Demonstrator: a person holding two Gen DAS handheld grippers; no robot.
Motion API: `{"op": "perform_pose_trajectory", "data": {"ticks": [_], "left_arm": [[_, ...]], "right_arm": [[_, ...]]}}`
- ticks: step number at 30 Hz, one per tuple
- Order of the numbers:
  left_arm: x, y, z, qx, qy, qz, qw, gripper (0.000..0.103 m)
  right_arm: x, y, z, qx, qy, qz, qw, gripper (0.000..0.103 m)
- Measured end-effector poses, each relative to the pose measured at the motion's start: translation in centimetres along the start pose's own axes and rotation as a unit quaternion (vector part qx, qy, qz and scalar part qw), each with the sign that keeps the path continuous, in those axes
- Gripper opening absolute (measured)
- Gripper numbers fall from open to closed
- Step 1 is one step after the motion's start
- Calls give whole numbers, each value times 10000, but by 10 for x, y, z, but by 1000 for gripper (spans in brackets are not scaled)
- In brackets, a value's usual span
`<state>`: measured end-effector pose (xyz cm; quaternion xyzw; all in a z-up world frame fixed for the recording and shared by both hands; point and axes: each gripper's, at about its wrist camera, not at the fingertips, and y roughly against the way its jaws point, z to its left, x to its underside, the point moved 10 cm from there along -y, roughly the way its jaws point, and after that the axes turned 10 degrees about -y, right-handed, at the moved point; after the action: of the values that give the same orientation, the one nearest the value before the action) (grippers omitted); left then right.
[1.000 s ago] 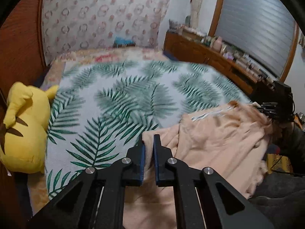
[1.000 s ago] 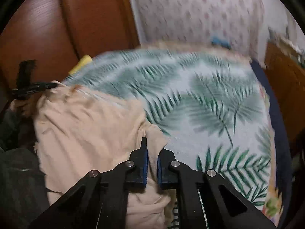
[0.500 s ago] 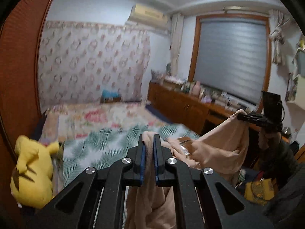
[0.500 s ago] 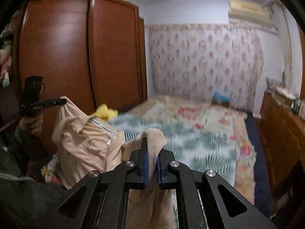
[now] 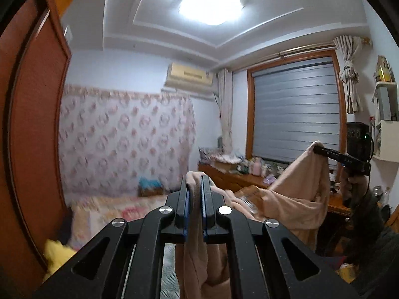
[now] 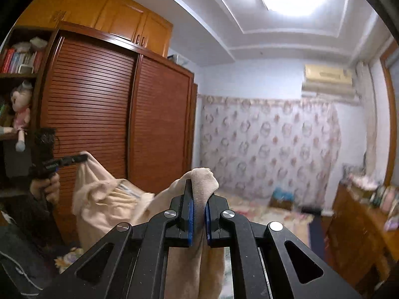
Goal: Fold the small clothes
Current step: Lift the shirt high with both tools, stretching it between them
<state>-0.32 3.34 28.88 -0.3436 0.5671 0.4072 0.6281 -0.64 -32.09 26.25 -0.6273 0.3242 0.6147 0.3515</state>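
Cloth hangs in the air between two claws: the left gripper (image 5: pixel 194 186) and the right gripper (image 6: pixel 198 194) are each squeezed tight on one top edge of the peach garment (image 5: pixel 294 194), high over the bed (image 5: pixel 109 206). To do this well, I think both hands should stay level and pull apart gently, so it hangs flat before going down.

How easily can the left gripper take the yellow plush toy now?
Probably not now. The left gripper is shut on the peach garment, held up with the right gripper; the yellow plush toy lies low, to its left.

Peach fleece garment (image 5: pixel 294 194), hanging, corners pinched
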Motion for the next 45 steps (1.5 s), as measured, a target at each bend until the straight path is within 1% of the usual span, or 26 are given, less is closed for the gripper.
{"op": "perform_pose_trajectory", "data": {"ticks": [4, 7, 9, 10, 11, 12, 14, 16, 18, 19, 20, 22, 23, 25, 28, 30, 32, 38, 42, 44, 45], "left_arm": [[-50, 3, 13, -454, -397, -264, 9978, 8], [-76, 3, 27, -763, -572, -409, 9946, 8], [-83, 3, 36, -910, -651, -484, 9925, 8], [-81, -1, 43, -964, -642, -462, 9922, 8], [-78, -6, 49, -1014, -633, -418, 9920, 8], [-72, -10, 54, -1046, -628, -377, 9918, 8], [-52, -28, 70, -1149, -586, -155, 9915, 8], [-32, -45, 85, -1261, -525, 84, 9906, 8], [-15, -62, 97, -1346, -452, 252, 9895, 8], [-4, -71, 104, -1395, -422, 348, 9887, 8], [6, -81, 108, -1378, -375, 444, 9888, 8], [19, -95, 112, -1318, -239, 614, 9891, 8], [21, -98, 113, -1303, -214, 630, 9892, 8], [22, -96, 110, -1276, -171, 591, 9899, 8], [12, -82, 102, -1244, -206, 422, 9911, 8], [2, -71, 96, -1252, -282, 312, 9912, 8], [-11, -56, 88, -1267, -377, 169, 9911, 8], [-47, -27, 76, -1332, -581, -203, 9892, 8], [-59, -25, 76, -1409, -693, -284, 9872, 8], [-59, -31, 78, -1443, -724, -243, 9866, 8], [-56, -35, 79, -1454, -728, -205, 9865, 8]], "right_arm": [[-41, 7, 6, 326, 251, -107, 9991, 7], [-68, 10, 6, 631, 443, -185, 9969, 7], [-81, 10, 3, 780, 507, -247, 9954, 7], [-86, 12, -1, 893, 532, -272, 9942, 7], [-81, 4, 7, 967, 531, -252, 9936, 7], [-80, 3, 4, 1042, 507, -238, 9930, 7], [-68, -8, 1, 1211, 500, -144, 9913, 7], [-54, -22, -4, 1284, 412, 7, 9909, 7], [-39, -48, -6, 1403, 381, 210, 9891, 7], [-37, -51, -7, 1408, 380, 272, 9889, 7], [-37, -59, -8, 1423, 369, 339, 9886, 6], [-26, -71, -10, 1502, 306, 553, 9866, 6], [-37, -79, -6, 1497, 315, 613, 9863, 6], [-48, -82, 2, 1491, 399, 647, 9859, 6], [-71, -56, 15, 1446, 468, 543, 9869, 6], [-74, -28, 21, 1438, 548, 460, 9870, 6], [-83, -9, 30, 1441, 615, 375, 9869, 6], [-123, 31, 59, 1456, 807, 140, 9860, 6], [-148, 49, 72, 1517, 882, 44, 9845, 6], [-156, 54, 75, 1563, 914, 49, 9835, 6], [-154, 53, 73, 1588, 916, 69, 9830, 6]]}}
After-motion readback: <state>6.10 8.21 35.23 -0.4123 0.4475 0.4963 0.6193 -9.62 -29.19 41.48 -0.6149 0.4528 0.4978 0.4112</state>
